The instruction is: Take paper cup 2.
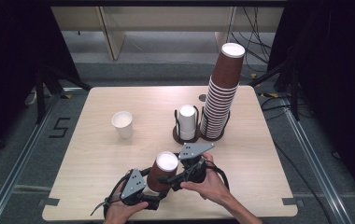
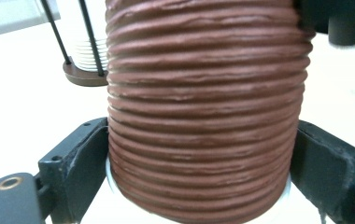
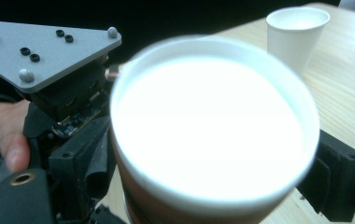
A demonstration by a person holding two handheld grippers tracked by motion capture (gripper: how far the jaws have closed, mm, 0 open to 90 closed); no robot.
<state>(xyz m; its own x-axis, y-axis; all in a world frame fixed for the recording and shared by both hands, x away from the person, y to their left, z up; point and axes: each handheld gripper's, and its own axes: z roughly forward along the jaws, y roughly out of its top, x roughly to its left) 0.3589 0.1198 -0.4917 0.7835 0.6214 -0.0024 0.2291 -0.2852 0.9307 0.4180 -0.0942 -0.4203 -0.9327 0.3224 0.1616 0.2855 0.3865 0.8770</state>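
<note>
Left gripper (image 1: 153,189): jaws closed on the lower ribbed wall of the brown cup (image 1: 163,171).
Right gripper (image 1: 172,180): jaws pressed on both sides of the cup near its rim.
Brown cup: upright, near table (image 1: 259,186) front edge.
White cup (image 1: 123,123): well apart, behind.

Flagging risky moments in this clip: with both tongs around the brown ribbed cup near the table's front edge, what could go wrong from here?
1. Both the left tongs and right tongs press the brown ribbed cup; thin paper walls could buckle or crush.
2. If the two hands pull unevenly, the cup could slip from one set and tip toward the table front edge.
3. Swinging it back carelessly might knock the tall cup stack, which already leans.
</note>
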